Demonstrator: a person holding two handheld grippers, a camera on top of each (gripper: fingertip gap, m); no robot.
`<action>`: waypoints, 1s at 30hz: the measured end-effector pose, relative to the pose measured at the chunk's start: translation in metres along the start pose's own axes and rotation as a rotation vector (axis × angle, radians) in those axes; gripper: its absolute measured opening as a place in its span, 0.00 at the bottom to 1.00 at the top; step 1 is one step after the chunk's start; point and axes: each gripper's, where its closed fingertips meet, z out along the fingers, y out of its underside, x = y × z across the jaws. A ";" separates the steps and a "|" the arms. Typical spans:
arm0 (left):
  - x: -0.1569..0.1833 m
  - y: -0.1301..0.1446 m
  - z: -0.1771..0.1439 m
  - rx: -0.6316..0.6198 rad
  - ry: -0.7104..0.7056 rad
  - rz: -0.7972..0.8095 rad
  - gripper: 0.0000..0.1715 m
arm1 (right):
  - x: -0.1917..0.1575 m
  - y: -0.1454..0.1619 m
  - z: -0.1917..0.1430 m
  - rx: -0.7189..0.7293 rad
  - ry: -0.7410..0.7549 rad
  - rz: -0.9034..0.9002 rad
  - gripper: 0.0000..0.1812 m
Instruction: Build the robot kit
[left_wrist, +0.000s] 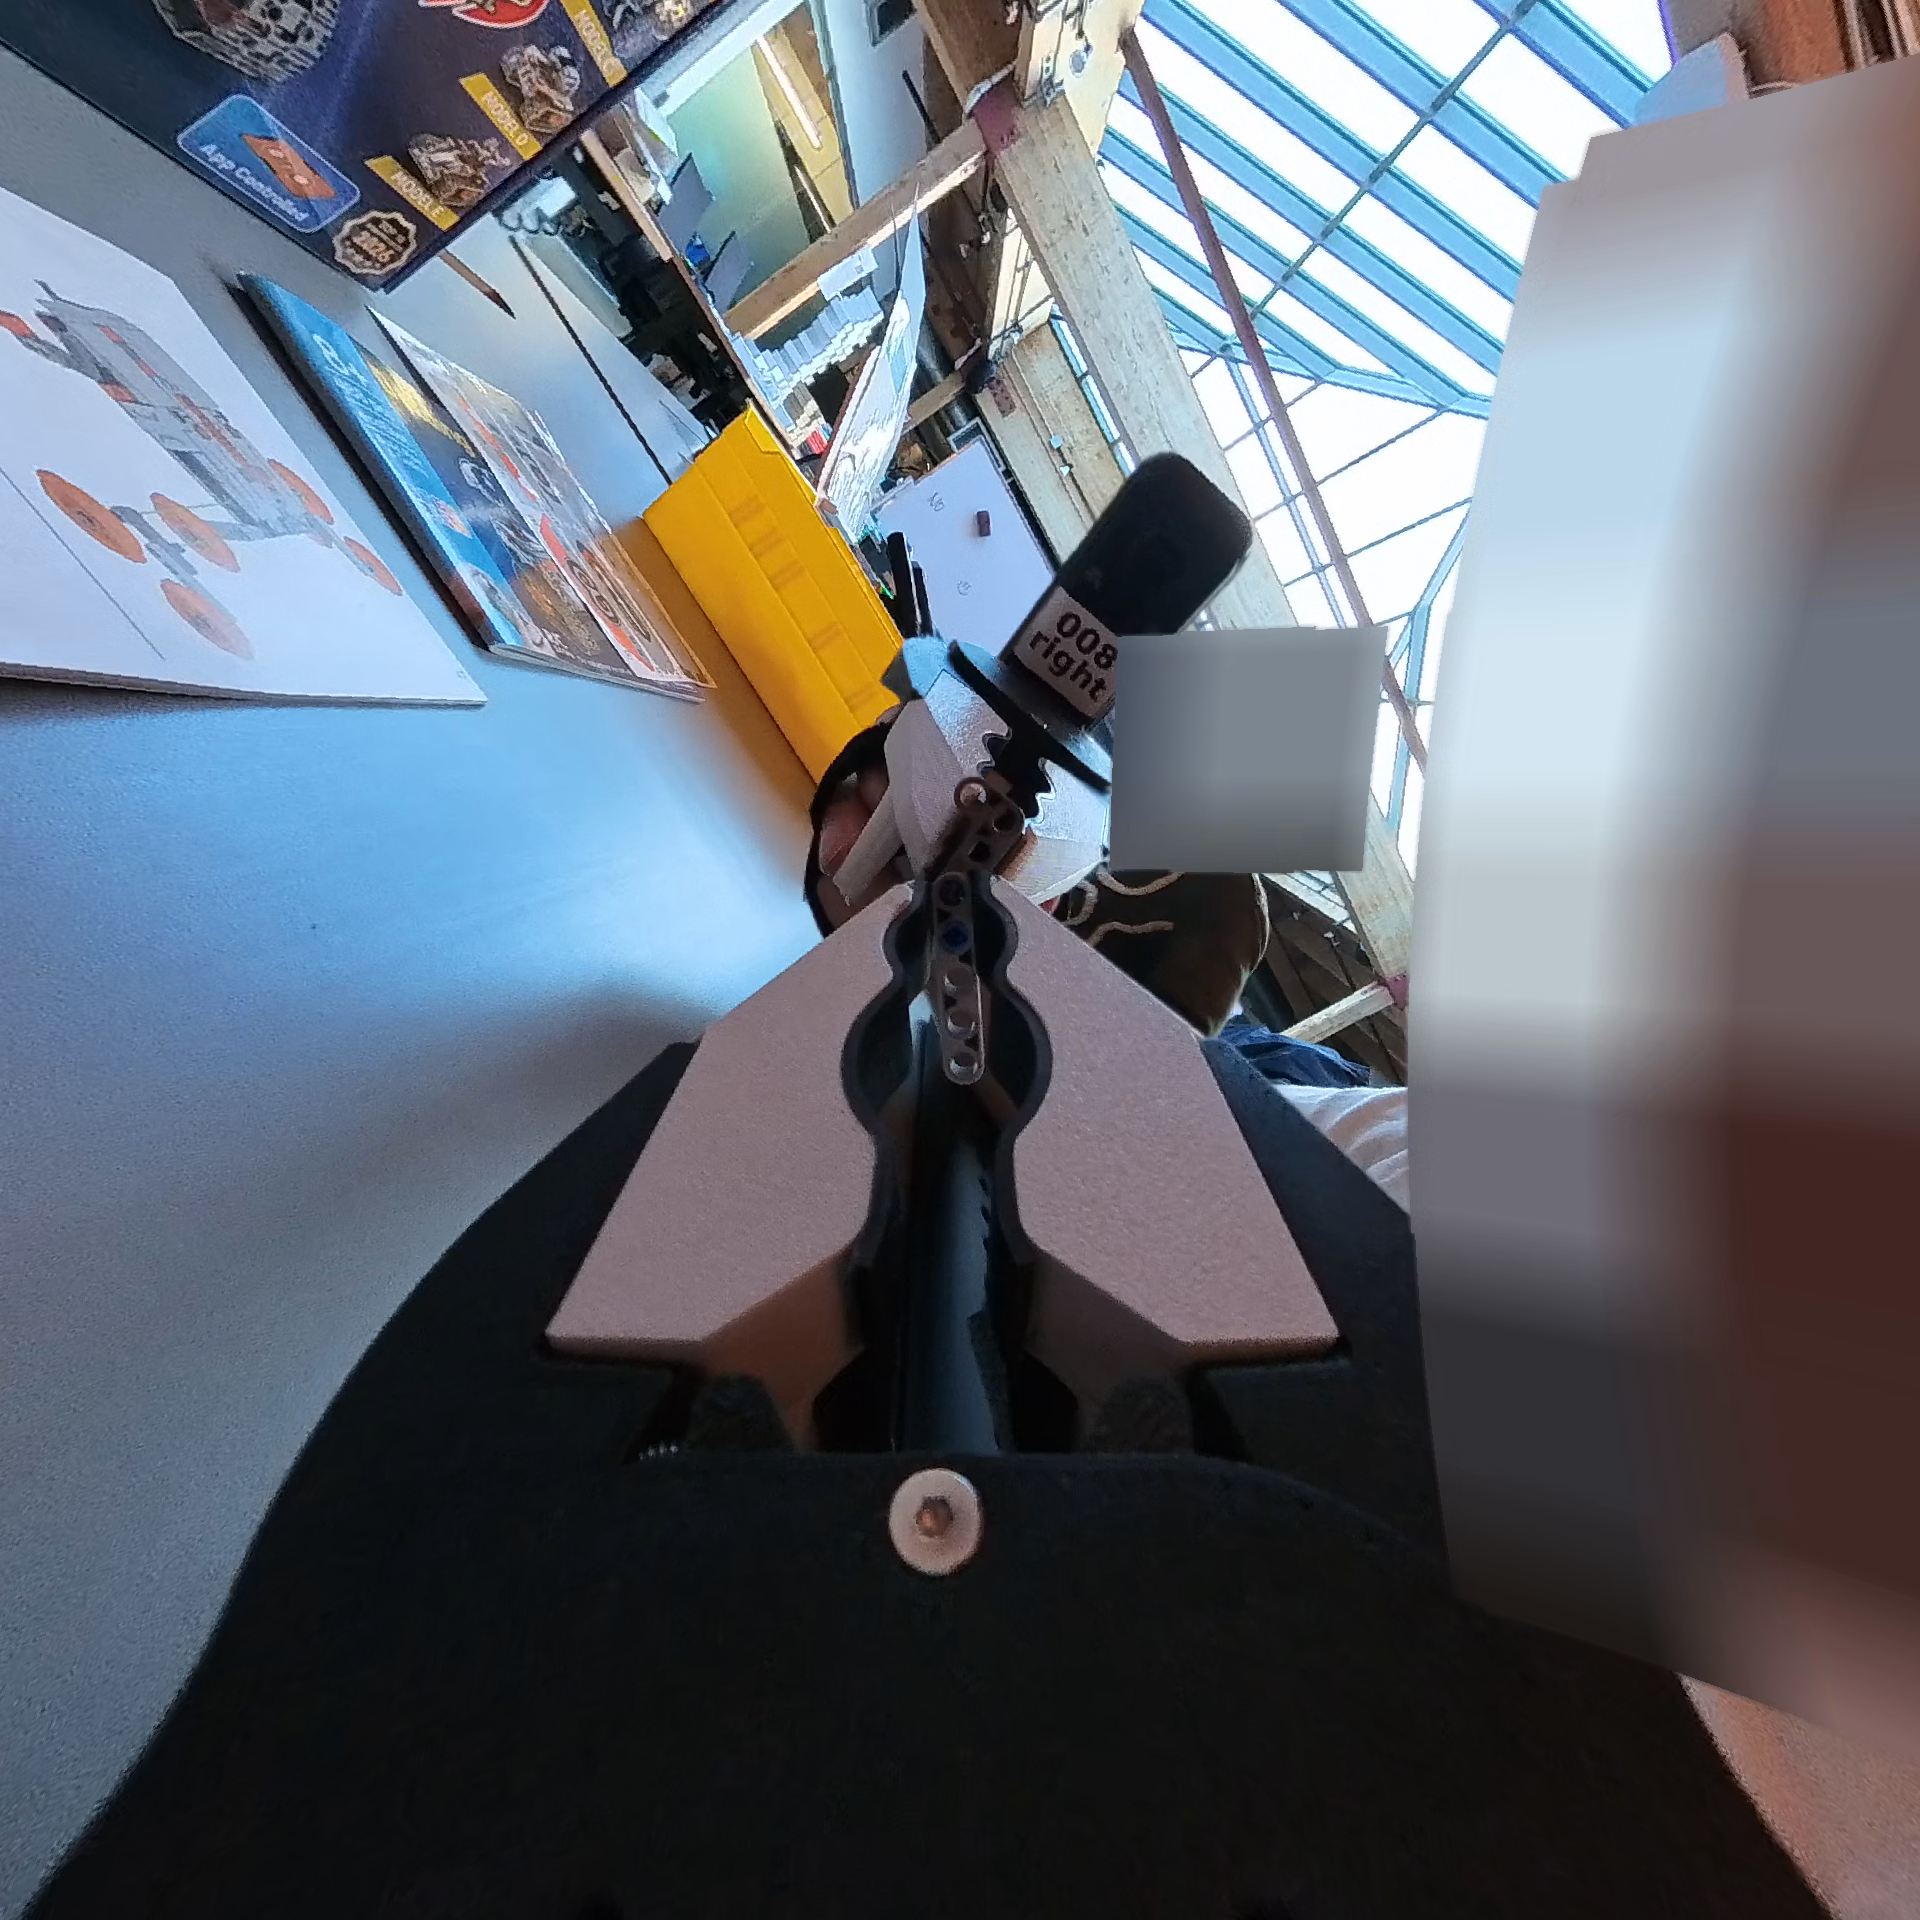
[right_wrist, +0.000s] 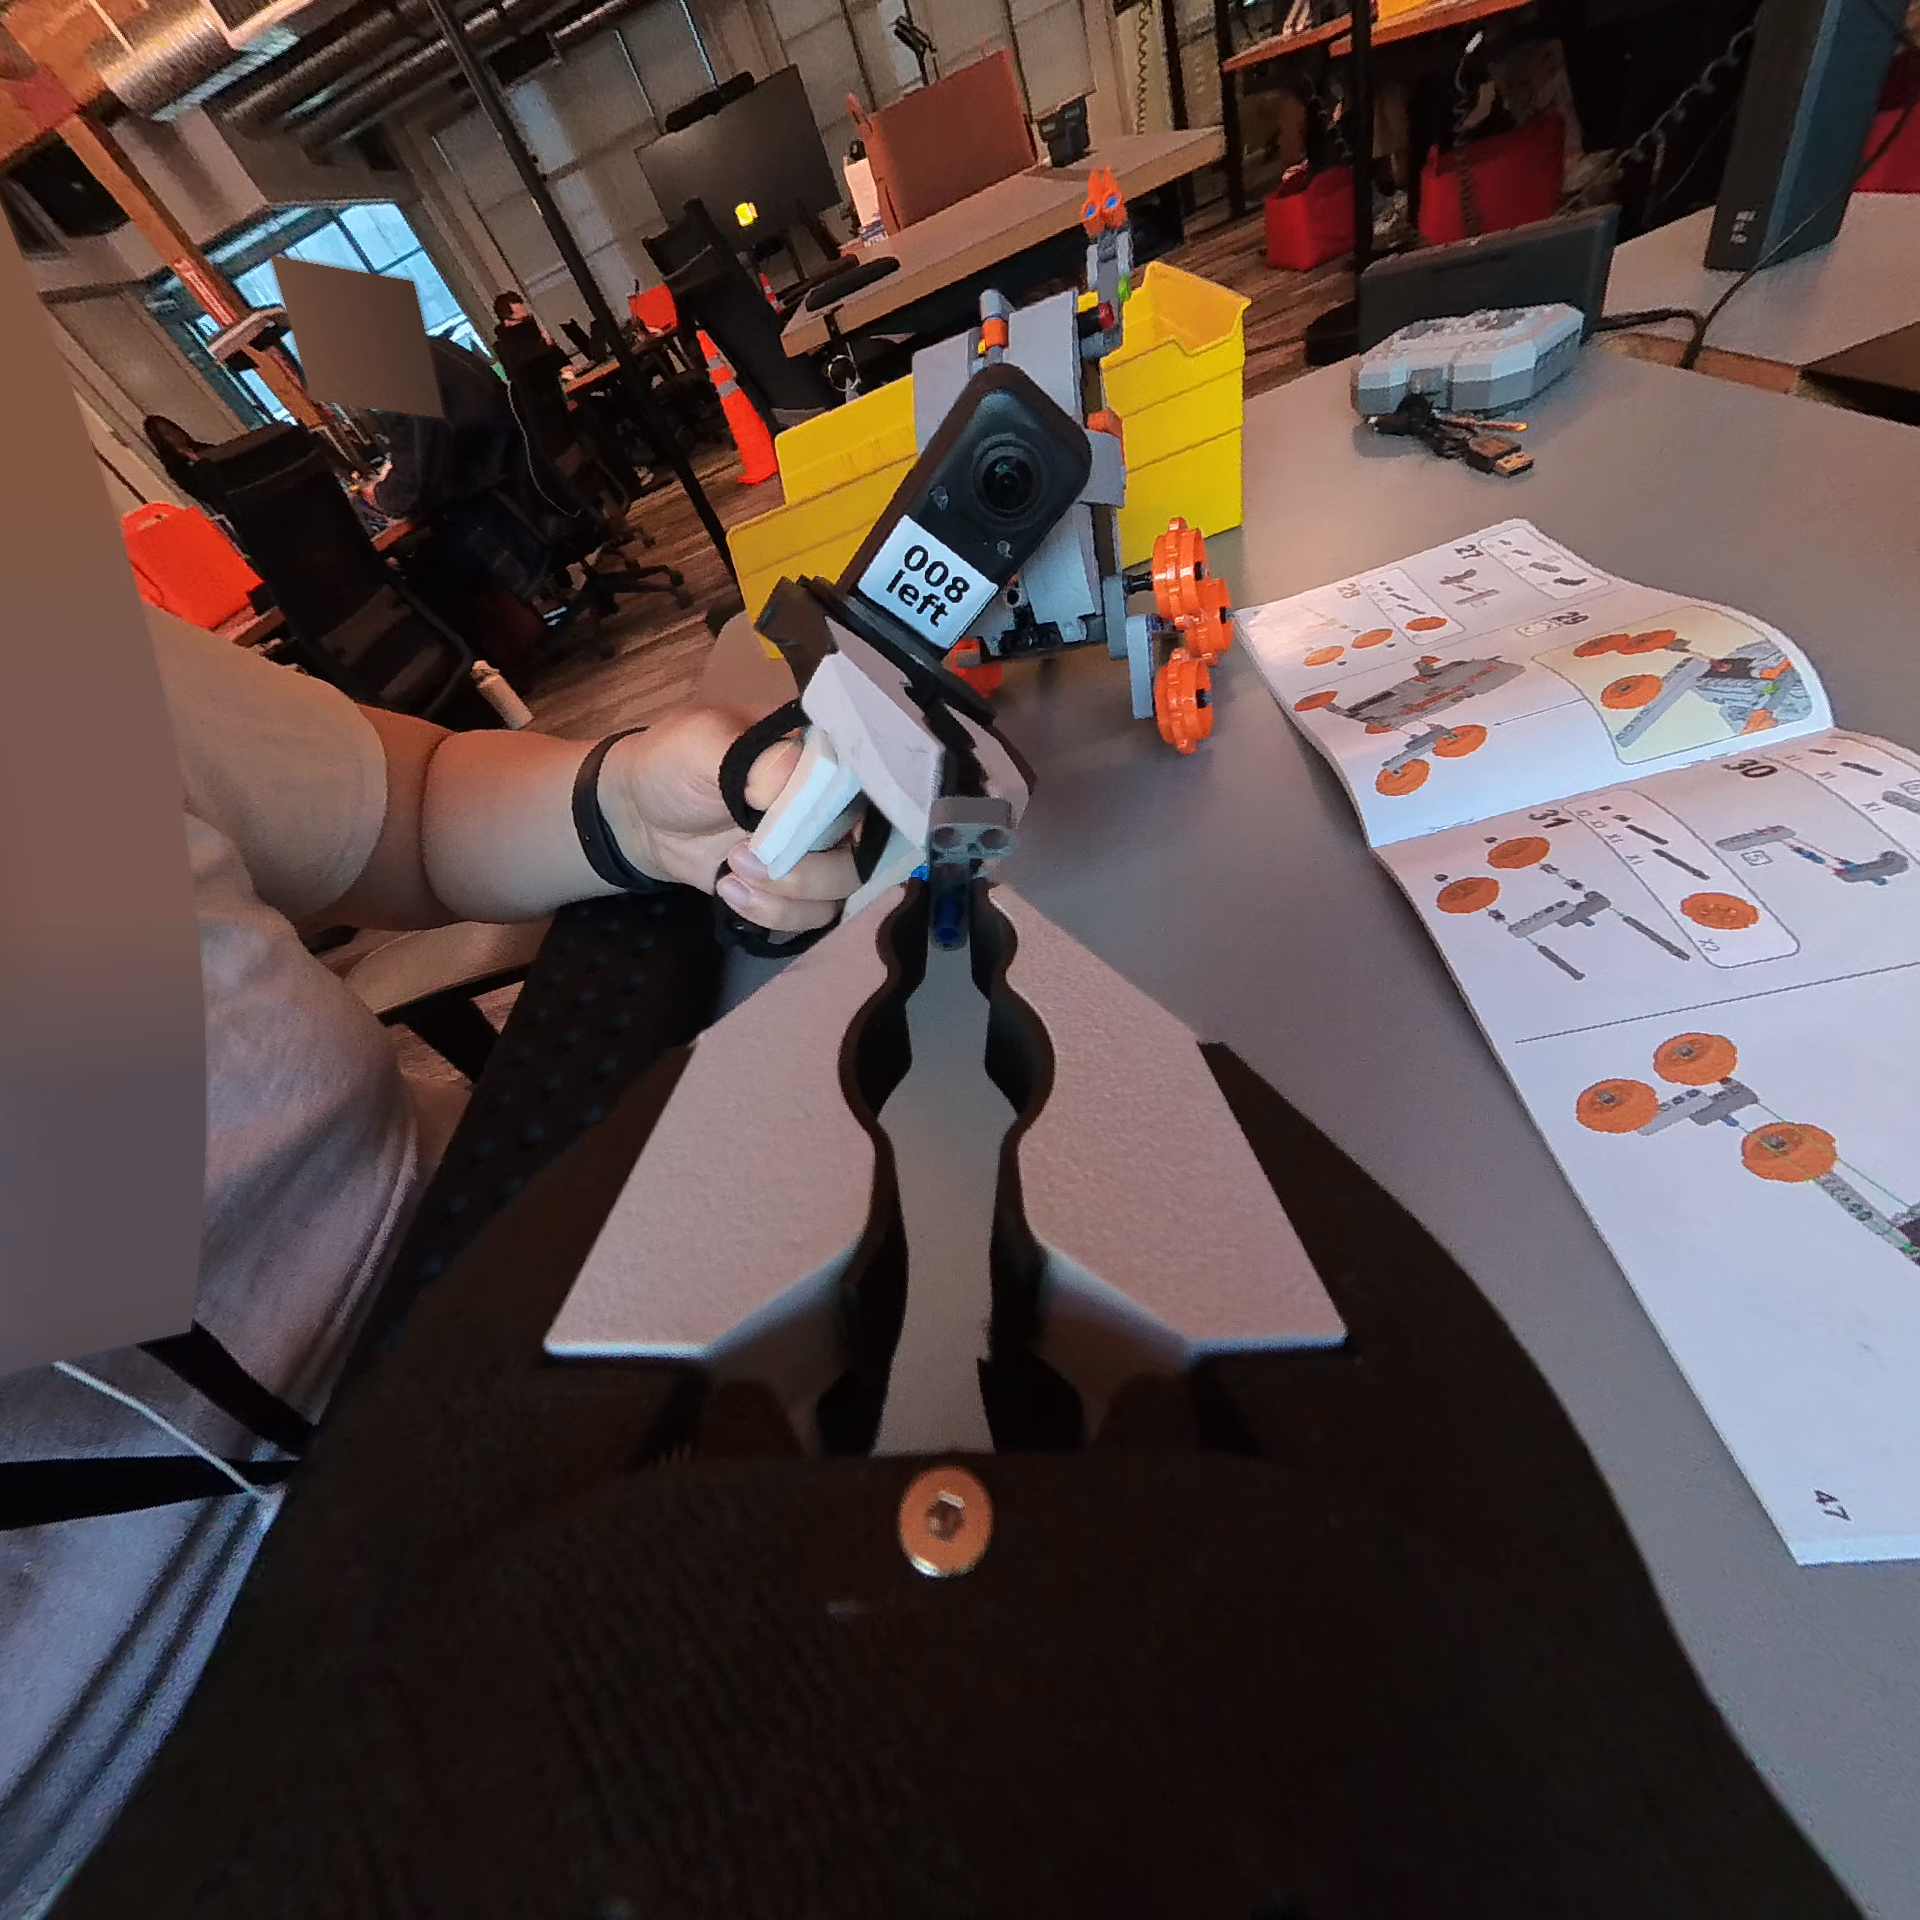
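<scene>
I see a thin grey beam with holes (left_wrist: 954, 997) in the middle of the left wrist view. My left gripper (left_wrist: 951, 935) has its two fingers pinched tight on it. A small blue pin (left_wrist: 948, 938) sticks in one hole. The beam points up toward 12 o'clock, and my right gripper (left_wrist: 987, 800) touches its far end.

In the right wrist view, my right gripper (right_wrist: 948, 914) has its fingers close together on the blue pin (right_wrist: 945, 923). Just past it at 12 o'clock is a grey block with two holes (right_wrist: 971, 837), at the tip of the left gripper (right_wrist: 961, 831). A hand (right_wrist: 717, 810) holds that gripper at 10 o'clock.

Behind it stands a toy rover with orange wheels (right_wrist: 1143, 613), and a yellow bin (right_wrist: 1184, 416) is at 1 o'clock. An open booklet (right_wrist: 1621, 935) lies on the grey table (right_wrist: 1195, 935) at 3 o'clock.
</scene>
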 end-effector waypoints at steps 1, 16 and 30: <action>0.000 0.000 0.000 -0.002 0.000 0.006 0.03 | 0.000 0.000 0.000 -0.001 -0.008 0.007 0.04; 0.001 0.000 0.000 0.000 -0.009 0.022 0.03 | 0.000 0.000 0.000 0.018 -0.041 0.068 0.04; 0.005 0.003 0.001 -0.034 -0.007 0.077 0.03 | -0.005 -0.001 -0.001 -0.001 -0.090 0.101 0.04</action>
